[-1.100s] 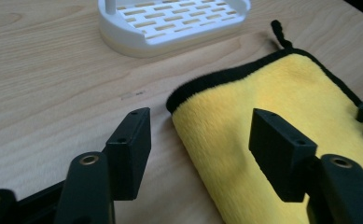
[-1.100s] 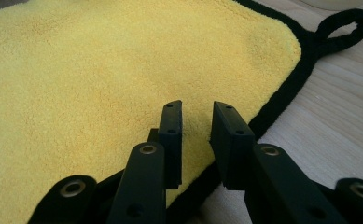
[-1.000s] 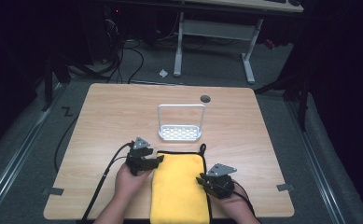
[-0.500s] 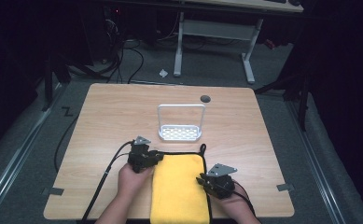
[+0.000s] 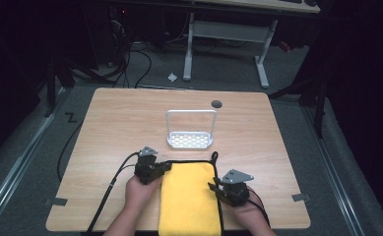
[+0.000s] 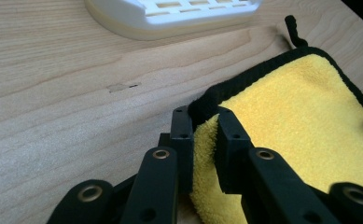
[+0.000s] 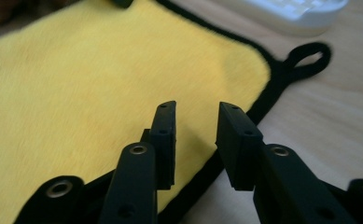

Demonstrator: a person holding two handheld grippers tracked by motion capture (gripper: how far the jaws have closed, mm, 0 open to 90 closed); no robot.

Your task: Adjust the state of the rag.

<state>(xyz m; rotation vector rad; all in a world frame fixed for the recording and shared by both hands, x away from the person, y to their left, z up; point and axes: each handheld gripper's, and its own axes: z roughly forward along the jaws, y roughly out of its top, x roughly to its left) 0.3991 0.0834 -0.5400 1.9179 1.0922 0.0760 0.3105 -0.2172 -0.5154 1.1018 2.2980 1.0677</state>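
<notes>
A yellow cloth (image 5: 186, 196) with black trim lies flat on the table's near edge between my hands. My left gripper (image 5: 165, 166) is at its far left corner. In the left gripper view its jaws (image 6: 205, 114) have just been closing and now pinch that black-edged corner of the cloth (image 6: 300, 116). My right gripper (image 5: 213, 188) is at the cloth's right edge. Its jaws (image 7: 197, 109) have just been opening and stand apart above the cloth (image 7: 100, 79) and its trim, gripping nothing.
A white slotted rack (image 5: 191, 140) with a tall wire handle stands just beyond the cloth. The cloth's black hanging loop (image 7: 307, 56) lies on the wood (image 5: 258, 132) near the rack (image 7: 300, 11). A dark round grommet (image 5: 216, 103) sits near the far edge.
The left gripper's jaws have closed onto the cloth's far left corner. The right gripper's jaws have spread a little. Both hands stay where they were.
</notes>
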